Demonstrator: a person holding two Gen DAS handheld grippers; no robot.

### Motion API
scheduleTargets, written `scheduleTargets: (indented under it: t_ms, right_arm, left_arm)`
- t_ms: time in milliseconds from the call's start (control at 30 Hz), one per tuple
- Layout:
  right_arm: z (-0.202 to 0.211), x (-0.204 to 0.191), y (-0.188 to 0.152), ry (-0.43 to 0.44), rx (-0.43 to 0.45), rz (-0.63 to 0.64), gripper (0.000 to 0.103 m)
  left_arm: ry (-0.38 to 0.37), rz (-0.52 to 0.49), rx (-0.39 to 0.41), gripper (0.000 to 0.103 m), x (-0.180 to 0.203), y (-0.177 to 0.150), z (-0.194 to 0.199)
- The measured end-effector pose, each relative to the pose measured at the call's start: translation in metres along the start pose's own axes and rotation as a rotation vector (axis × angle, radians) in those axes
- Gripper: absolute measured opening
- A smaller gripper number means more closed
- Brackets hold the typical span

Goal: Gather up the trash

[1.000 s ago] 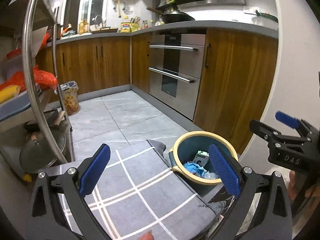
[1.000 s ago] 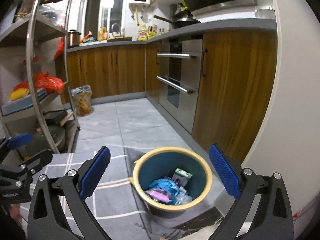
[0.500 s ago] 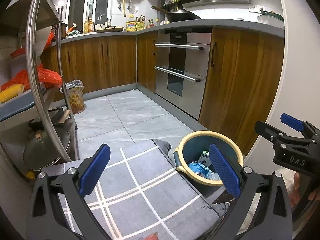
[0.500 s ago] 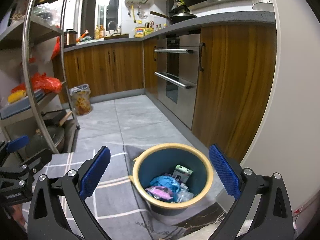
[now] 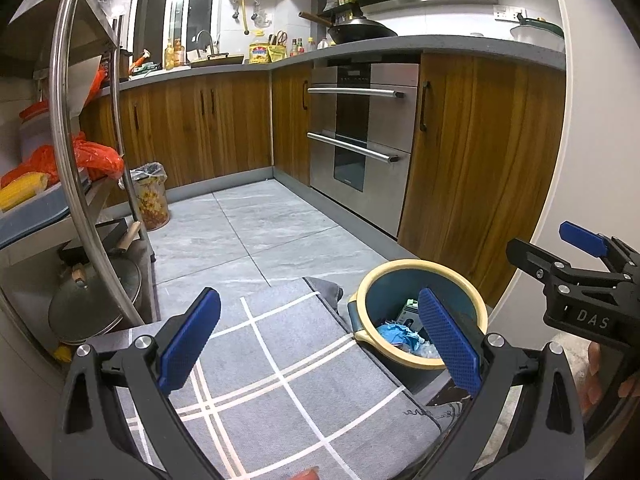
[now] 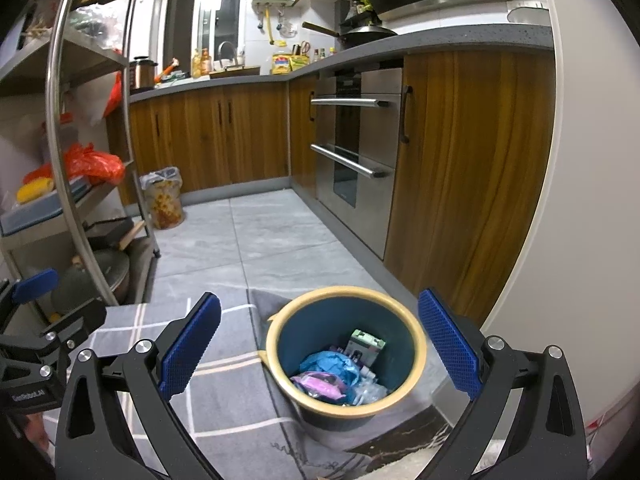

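Now both tools are released, with the blue pads spread wide and nothing between them. The right tool [image 6: 319, 347] hangs almost directly above the trash bin [image 6: 416, 354], so in its view the open mouth of the bin sits between the two pads, a little toward 5 o'clock from the middle. The left tool [image 5: 320, 344] hangs over the grey checked mat [image 5: 280, 380], and from it the same bin [image 5: 374, 286] lies toward 3 o'clock, partly hidden behind its right pad. So the right hand is clearly the nearer one to the bin, and I judge that the coming move depends on this: the way from the right tool to the trash is nearly straight down. The bin stands upright on the floor, touching the edge of the mat, close to the wooden cabinet [image 6: 472, 168] at its 1 o'clock. Inside it lie a blue crumpled bag [image 6: 328, 364], a pink wrapper [image 6: 318, 384], a small green-and-white box [image 6: 366, 346] leaning against the wall, and some clear plastic; none has a clear long axis except the box, which points roughly toward 12 o'clock. I see no loose trash on the mat or the tiles near the tools. Further out, at 10 o'clock, a second lined bin [image 6: 164, 196] stands beside the metal shelf rack [image 6: 64, 152].
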State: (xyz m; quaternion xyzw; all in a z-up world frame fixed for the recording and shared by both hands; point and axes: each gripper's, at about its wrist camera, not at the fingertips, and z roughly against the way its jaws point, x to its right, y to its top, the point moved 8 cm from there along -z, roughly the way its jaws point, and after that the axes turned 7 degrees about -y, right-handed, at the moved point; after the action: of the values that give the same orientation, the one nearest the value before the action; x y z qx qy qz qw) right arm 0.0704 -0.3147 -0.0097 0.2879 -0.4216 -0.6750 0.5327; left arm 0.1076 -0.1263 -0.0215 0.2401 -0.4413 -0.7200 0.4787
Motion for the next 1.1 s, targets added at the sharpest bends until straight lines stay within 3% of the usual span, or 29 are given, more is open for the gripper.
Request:
scheduleTargets:
  t_ms: [1100]
  right_arm:
    - [0.0003,-0.0022,-0.0001,-0.001,0.000,0.004,0.098]
  left_arm:
    - [-0.007,-0.010,0.007,0.098,-0.0030,0.0000,0.0048]
